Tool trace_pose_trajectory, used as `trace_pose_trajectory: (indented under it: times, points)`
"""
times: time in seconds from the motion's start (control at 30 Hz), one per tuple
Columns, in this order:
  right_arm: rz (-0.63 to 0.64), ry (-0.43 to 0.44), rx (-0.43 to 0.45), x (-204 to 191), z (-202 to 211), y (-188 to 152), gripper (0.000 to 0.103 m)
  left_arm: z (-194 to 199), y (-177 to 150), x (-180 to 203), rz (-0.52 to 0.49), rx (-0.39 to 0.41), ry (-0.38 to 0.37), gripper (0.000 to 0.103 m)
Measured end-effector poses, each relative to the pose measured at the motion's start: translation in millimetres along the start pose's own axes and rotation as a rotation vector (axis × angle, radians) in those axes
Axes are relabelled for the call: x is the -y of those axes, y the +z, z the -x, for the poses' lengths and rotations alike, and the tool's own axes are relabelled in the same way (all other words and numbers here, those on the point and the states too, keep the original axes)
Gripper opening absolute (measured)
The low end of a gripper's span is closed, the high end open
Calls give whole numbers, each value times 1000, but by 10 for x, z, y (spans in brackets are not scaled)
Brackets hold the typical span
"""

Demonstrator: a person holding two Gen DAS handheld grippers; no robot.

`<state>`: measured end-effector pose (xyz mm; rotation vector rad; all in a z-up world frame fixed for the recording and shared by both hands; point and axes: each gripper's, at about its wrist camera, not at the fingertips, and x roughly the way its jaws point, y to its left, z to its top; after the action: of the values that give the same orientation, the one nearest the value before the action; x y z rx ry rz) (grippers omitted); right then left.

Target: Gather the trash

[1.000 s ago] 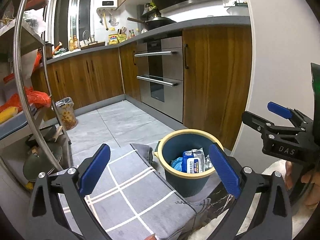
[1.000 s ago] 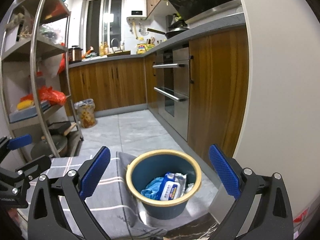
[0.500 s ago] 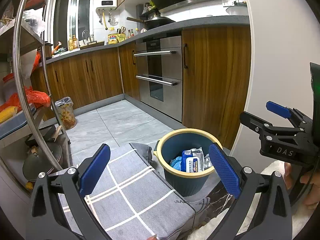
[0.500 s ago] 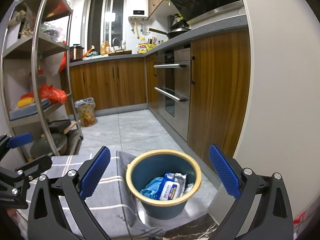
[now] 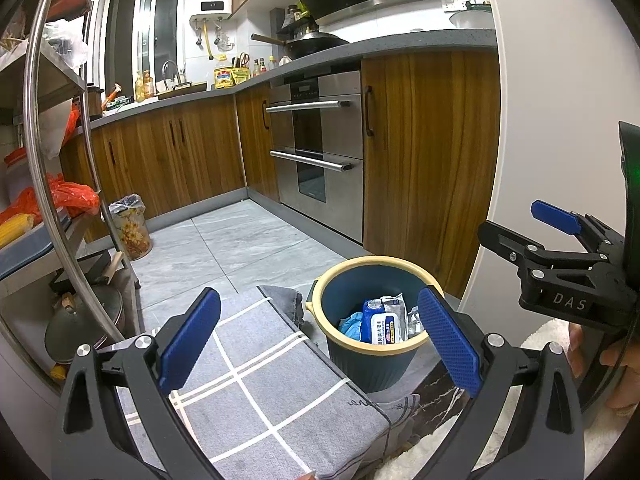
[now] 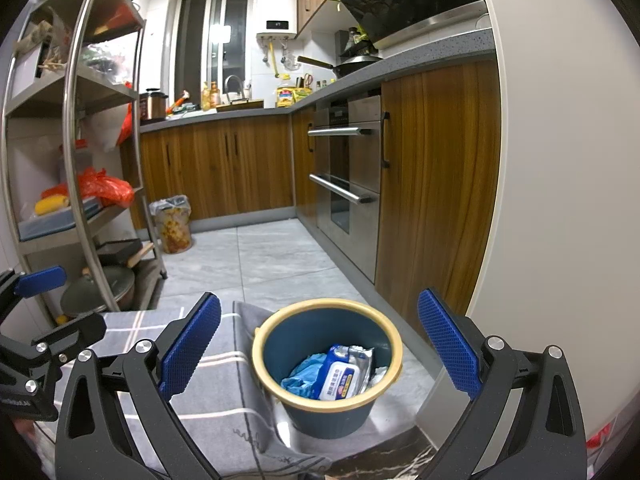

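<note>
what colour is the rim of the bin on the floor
Pale yellow, on a dark teal bin; it shows best in the right wrist view.

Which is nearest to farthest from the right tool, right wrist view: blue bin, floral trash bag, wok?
1. blue bin: just ahead of the right tool, on the floor.
2. floral trash bag: left, by the rack.
3. wok: far counter, upper right.

- The blue bin (image 6: 327, 364) has an open mouth, clear from above; a wipes packet (image 6: 343, 374) and crumpled blue wrapper (image 6: 301, 376) lie low inside.
- A white wall (image 6: 560, 200) and wooden cabinet (image 6: 436, 184) stand close on the bin's right.
- The grey checked cloth (image 5: 264, 384) lies just left of the bin.
- A metal shelf rack (image 6: 76, 184) blocks the far left.
- The tiled floor (image 6: 272, 256) beyond is open.
</note>
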<state>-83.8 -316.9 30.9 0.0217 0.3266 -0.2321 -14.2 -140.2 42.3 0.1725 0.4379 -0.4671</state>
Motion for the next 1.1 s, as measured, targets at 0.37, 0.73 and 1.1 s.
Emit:
trace_pose_trajectory:
  times: [0.37, 0.73, 1.1]
  points:
    - [0, -1, -1, -7, 3, 2, 98, -1, 4, 0, 0, 0, 0, 97]
    - [1, 0, -1, 0, -1, 5, 98, -2, 10, 6, 0, 0, 0, 97]
    - [0, 0, -2, -2, 0, 8, 98, 0, 11, 40, -3, 0, -4, 97]
